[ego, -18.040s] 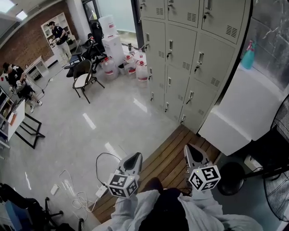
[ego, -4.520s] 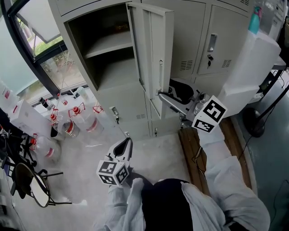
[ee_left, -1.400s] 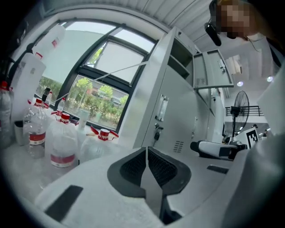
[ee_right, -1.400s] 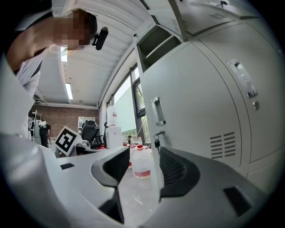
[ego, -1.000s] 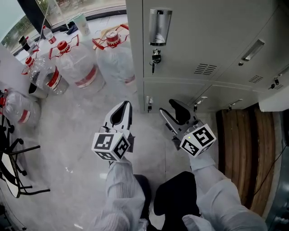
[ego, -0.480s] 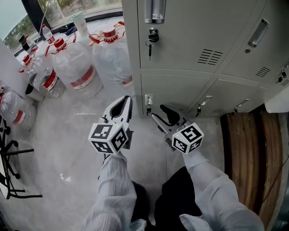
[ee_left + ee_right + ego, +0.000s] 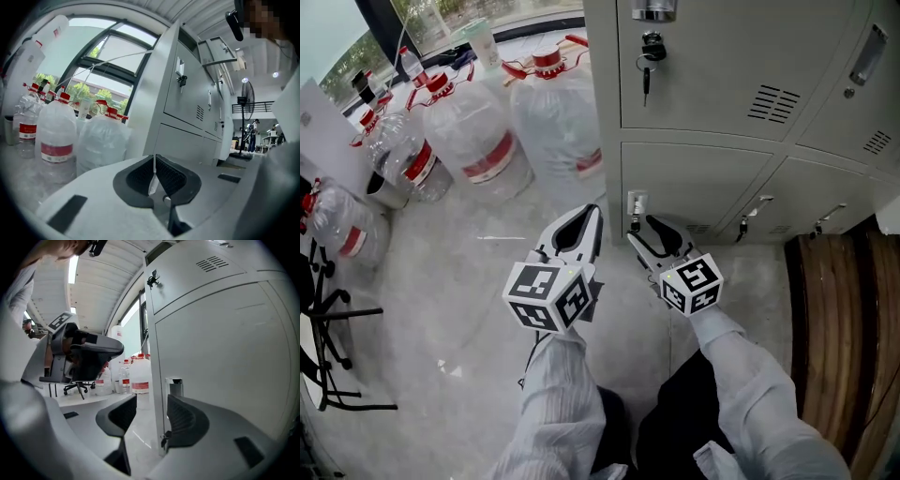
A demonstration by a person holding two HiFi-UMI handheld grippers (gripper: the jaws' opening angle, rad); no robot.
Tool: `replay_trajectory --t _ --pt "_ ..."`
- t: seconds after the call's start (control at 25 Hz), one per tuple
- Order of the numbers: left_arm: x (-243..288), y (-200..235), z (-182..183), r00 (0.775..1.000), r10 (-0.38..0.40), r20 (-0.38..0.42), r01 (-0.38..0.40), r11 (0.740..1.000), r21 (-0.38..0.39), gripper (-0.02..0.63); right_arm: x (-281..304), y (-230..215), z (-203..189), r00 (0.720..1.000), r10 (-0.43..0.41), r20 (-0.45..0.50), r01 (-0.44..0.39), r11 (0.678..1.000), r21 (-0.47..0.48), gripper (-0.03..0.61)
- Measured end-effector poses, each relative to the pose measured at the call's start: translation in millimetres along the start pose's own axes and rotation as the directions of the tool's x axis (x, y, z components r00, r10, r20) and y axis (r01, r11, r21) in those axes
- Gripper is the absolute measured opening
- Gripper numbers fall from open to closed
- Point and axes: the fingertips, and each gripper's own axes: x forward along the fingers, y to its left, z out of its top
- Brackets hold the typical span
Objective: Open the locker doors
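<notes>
The grey lockers [image 7: 722, 84] fill the upper right of the head view. The bottom-left locker door [image 7: 703, 183] is closed, with a small metal handle [image 7: 636, 202] at its left edge. My right gripper [image 7: 644, 230] is open, low near the floor just in front of that handle. In the right gripper view the handle [image 7: 174, 386] and the door's edge stand between the spread jaws of the right gripper [image 7: 152, 404], untouched by the pads. My left gripper [image 7: 593, 214] is shut and empty beside it, left of the lockers; its jaws [image 7: 153, 168] meet.
Several large water jugs [image 7: 473, 141] with red caps stand on the floor left of the lockers, one jug [image 7: 558, 112] right against the locker side. A wooden platform [image 7: 830, 309] lies at the right. A black chair base [image 7: 328, 366] is at the far left.
Both grippers have moved forward and down toward the bottom locker. The right gripper has swung left to the handle at the door's left edge. Its jaws stay equally wide.
</notes>
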Motion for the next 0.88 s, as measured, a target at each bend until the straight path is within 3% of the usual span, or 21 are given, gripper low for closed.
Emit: replay_trajectory --t 0.4,0.88 --pt "-16 26 7 0.998 0.059 0.022 -0.059 0.998 -0.015 0.018 39 -18 -12 0.992 -0.127 -0.009 0.128 0.992 0.020 0.202" --pt "-41 73 10 0.989 0.146 0.032 -0.146 0.989 -0.011 0.018 66 -25 -18 0.974 -0.221 -0.053 0.224 0.972 0.063 0.201"
